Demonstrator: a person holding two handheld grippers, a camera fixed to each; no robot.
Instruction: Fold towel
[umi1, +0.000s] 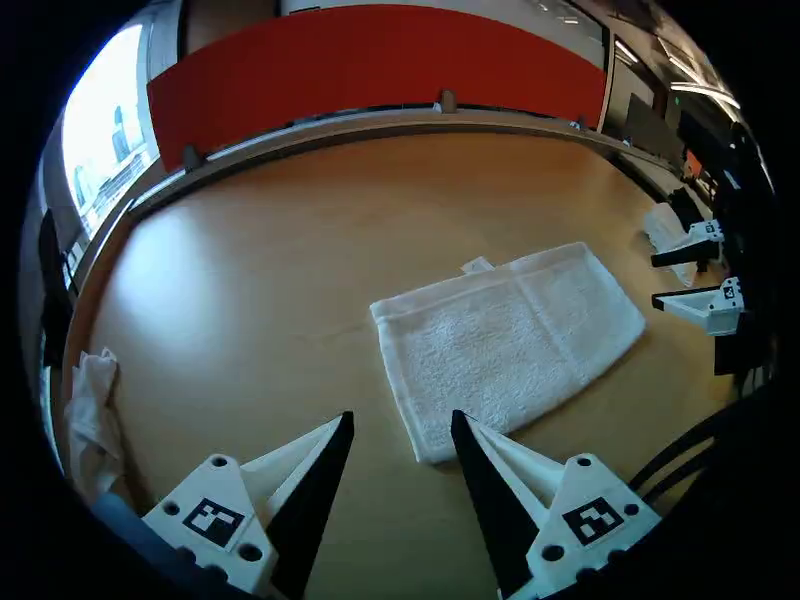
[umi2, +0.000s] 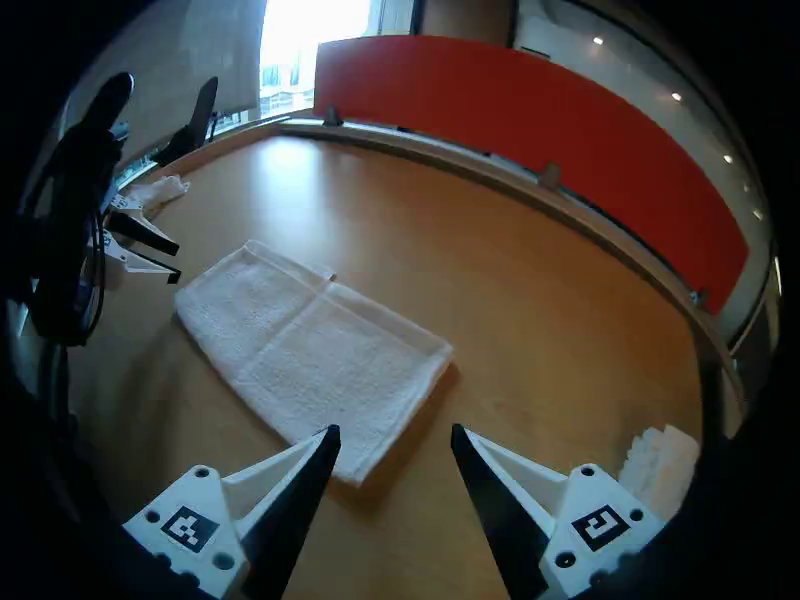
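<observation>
A white towel (umi1: 510, 340) lies folded flat on the wooden table (umi1: 280, 260), a small tag sticking out at its far edge. My left gripper (umi1: 400, 435) hovers open just short of the towel's near corner, nothing between its fingers. Across the towel, at the right edge of the left gripper view, the right gripper (umi1: 680, 277) shows open. In the right gripper view the same towel (umi2: 310, 345) stretches from the middle toward the left, and my right gripper (umi2: 393, 445) stands open above its near corner. The left gripper (umi2: 150, 245) appears far left, beyond the towel, held by a person in dark clothes.
A red partition (umi1: 370, 55) runs along the table's far edge. Crumpled white cloths lie at the table's ends (umi1: 90, 410) (umi2: 660, 460), another by the far gripper (umi2: 155, 190). Dark chairs (umi2: 195, 115) stand by the window. Bare wood (umi2: 520, 290) spreads around the towel.
</observation>
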